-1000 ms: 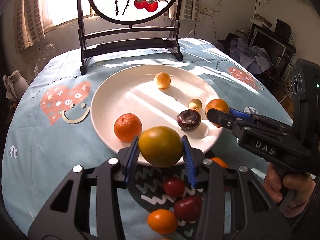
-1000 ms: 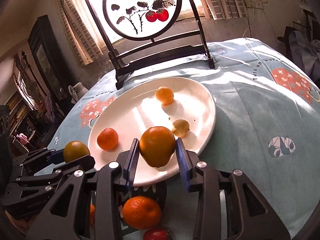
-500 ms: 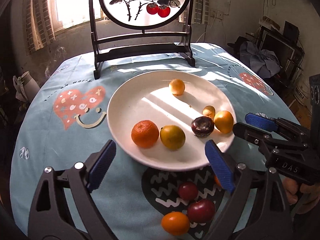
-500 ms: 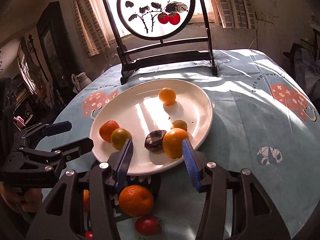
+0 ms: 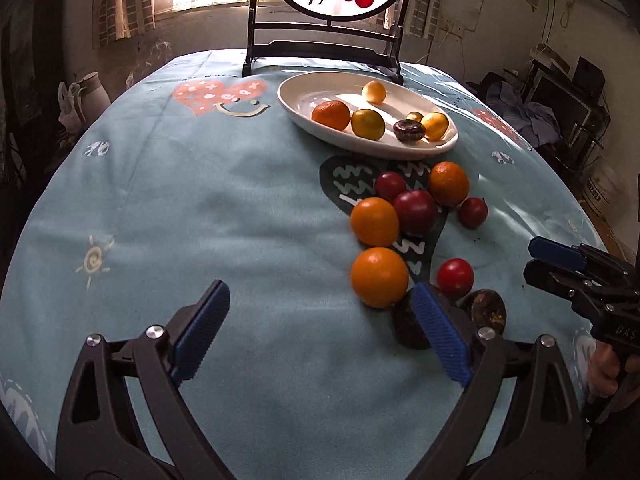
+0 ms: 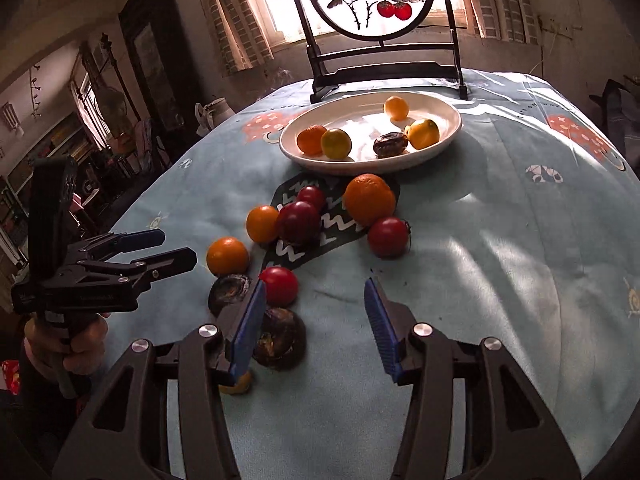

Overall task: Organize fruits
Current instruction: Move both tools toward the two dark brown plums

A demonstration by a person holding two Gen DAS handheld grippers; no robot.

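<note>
White plate point(image 5: 320, 130) sits near the screen stand point(image 5: 324, 52); six fruits lie in it. Loose fruit cluster point(image 5: 404, 216) lies on the tablecloth point(image 5: 200, 200) just in front of plate. L gripper point(image 5: 320, 336): jaws wide, nothing between. R gripper point(image 6: 316, 328): jaws part-open, empty, well short of plate.

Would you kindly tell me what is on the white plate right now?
The white plate holds six fruits: one orange, four yellowish, and one dark purple fruit. One small yellow piece is partly hidden behind the purple one.
</note>
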